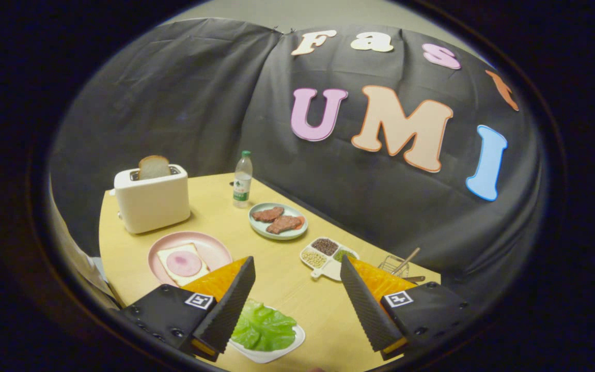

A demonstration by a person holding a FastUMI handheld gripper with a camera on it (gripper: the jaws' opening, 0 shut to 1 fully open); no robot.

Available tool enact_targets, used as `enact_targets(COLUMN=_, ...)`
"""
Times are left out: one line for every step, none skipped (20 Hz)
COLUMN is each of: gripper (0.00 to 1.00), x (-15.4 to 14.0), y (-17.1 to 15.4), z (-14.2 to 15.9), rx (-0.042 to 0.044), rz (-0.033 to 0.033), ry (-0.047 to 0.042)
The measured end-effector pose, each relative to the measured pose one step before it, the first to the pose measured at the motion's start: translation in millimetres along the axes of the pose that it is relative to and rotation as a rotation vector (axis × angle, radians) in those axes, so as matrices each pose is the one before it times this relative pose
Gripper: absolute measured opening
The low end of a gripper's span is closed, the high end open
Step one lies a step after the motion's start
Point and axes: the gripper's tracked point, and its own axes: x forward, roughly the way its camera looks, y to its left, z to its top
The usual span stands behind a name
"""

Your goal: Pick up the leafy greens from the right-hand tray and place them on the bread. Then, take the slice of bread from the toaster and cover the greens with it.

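Gripper [297, 289] is held wide open, nothing gripped. Leafy greens [262, 326] are seen on a white tray [297, 338] between the fingers, nearer the left one. Bread [183, 264] is laid on a pink plate [215, 247]; another slice [154, 167] is seen upright in the toaster [152, 201].

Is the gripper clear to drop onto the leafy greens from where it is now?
Probably yes. The gripper is open, and the leafy greens lie uncovered in their white tray between the fingers, nearer the left one. Nothing lies over them.
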Motion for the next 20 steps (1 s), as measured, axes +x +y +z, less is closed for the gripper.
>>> enact_targets(gripper=1.00, x=2.75, y=2.21, z=-6.61, rx=-0.01398, rz=0.02183, ry=0.02001)
enact_targets(gripper=1.00, x=3.31, y=2.88, z=-7.12, rx=-0.01458, rz=0.02161, ry=0.01982)
enact_targets(gripper=1.00, x=3.36, y=3.31, z=-6.12, rx=-0.01468, rz=0.02428, ry=0.01923)
enact_targets(gripper=1.00, x=4.11, y=2.94, z=-6.79, rx=-0.01237, rz=0.02289, ry=0.01850)
enact_targets(gripper=1.00, x=3.66, y=2.71, z=-6.08, rx=-0.00814, rz=0.02305, ry=0.01959)
enact_targets(gripper=1.00, x=4.14, y=4.24, z=-9.02, rx=-0.00638, rz=0.02605, ry=0.02227)
enact_targets(gripper=1.00, x=5.32, y=4.41, z=-5.20, rx=-0.00706, rz=0.02389, ry=0.02011)
enact_targets(gripper=1.00, x=5.18, y=4.73, z=-5.63, rx=-0.01004, rz=0.02550, ry=0.01844)
enact_targets(gripper=1.00, x=3.73, y=4.92, z=-4.41, rx=-0.01098, rz=0.02476, ry=0.01999)
enact_targets(gripper=1.00, x=4.05, y=3.42, z=-7.54, rx=-0.01384, rz=0.01897, ry=0.02139)
enact_targets(gripper=1.00, x=4.72, y=2.27, z=-5.21, rx=-0.01179, rz=0.01840, ry=0.01897)
enact_targets(gripper=1.00, x=5.58, y=3.53, z=-7.99, rx=-0.00695, rz=0.01698, ry=0.01904)
enact_targets(gripper=1.00, x=3.79, y=3.73, z=-6.28, rx=-0.00191, rz=0.01924, ry=0.02062)
enact_targets(gripper=1.00, x=3.20, y=2.79, z=-5.25, rx=-0.00120, rz=0.01906, ry=0.01862)
enact_targets(gripper=1.00, x=5.30, y=1.97, z=-5.48, rx=-0.00147, rz=0.01592, ry=0.01925)
enact_targets(gripper=1.00, x=4.53, y=4.66, z=-6.23, rx=-0.00293, rz=0.01638, ry=0.02034)
enact_targets(gripper=1.00, x=4.28, y=2.79, z=-4.14, rx=-0.00551, rz=0.01466, ry=0.01312)
enact_targets(gripper=1.00, x=3.01, y=2.32, z=-3.32, rx=-0.00643, rz=0.01265, ry=0.01186)
enact_targets(gripper=1.00, x=3.42, y=2.21, z=-3.61, rx=-0.00206, rz=0.01477, ry=0.01482)
enact_targets(gripper=1.00, x=4.40, y=4.60, z=-6.32, rx=0.00333, rz=0.01865, ry=0.02184)
